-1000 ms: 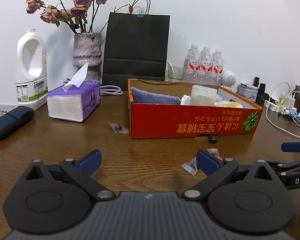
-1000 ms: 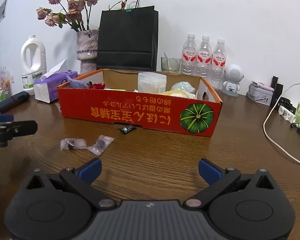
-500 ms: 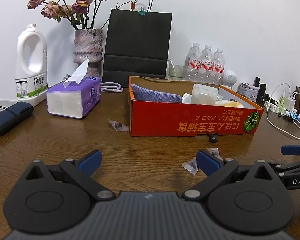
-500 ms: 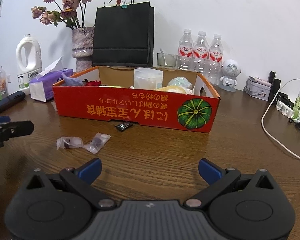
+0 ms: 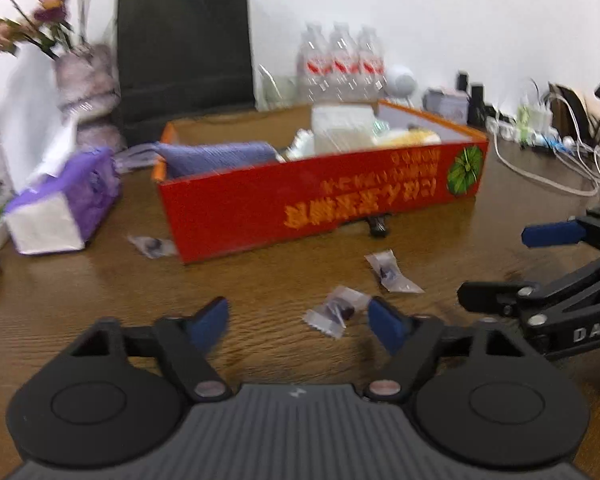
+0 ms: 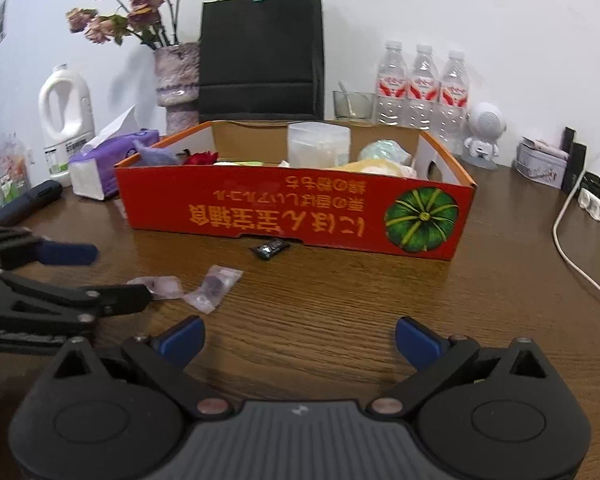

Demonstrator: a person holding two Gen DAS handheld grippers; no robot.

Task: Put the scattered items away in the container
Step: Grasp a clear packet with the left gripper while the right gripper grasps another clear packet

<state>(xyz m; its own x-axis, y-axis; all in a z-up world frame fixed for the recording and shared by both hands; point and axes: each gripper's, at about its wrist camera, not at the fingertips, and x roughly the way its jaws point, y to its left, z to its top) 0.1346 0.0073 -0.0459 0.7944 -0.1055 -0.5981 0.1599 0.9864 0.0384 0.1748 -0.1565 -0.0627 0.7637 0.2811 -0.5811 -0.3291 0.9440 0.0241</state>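
A red cardboard box (image 5: 320, 200) (image 6: 292, 216) sits on the wooden table and holds a purple cloth, a clear tub and other items. Small clear candy wrappers lie in front of it: one (image 5: 334, 312) just inside my left gripper's right finger, a second (image 5: 390, 270) beyond it, a third (image 5: 152, 246) by the box's left corner. A dark wrapped candy (image 6: 270, 248) lies against the box front. My left gripper (image 5: 298, 322) is open and low over the table. My right gripper (image 6: 298, 340) is open and empty, right of two wrappers (image 6: 214, 288).
A purple tissue box (image 5: 64, 208), a white jug (image 6: 66, 120), a vase of dried flowers (image 6: 178, 80) and a black paper bag (image 6: 262, 52) stand behind and left of the box. Water bottles (image 6: 422, 88) and white cables (image 6: 572, 248) are on the right.
My left gripper has swung right and forward toward the wrappers, now blurred with motion, and one wrapper sits by its right finger. The right gripper has moved slightly closer to the box.
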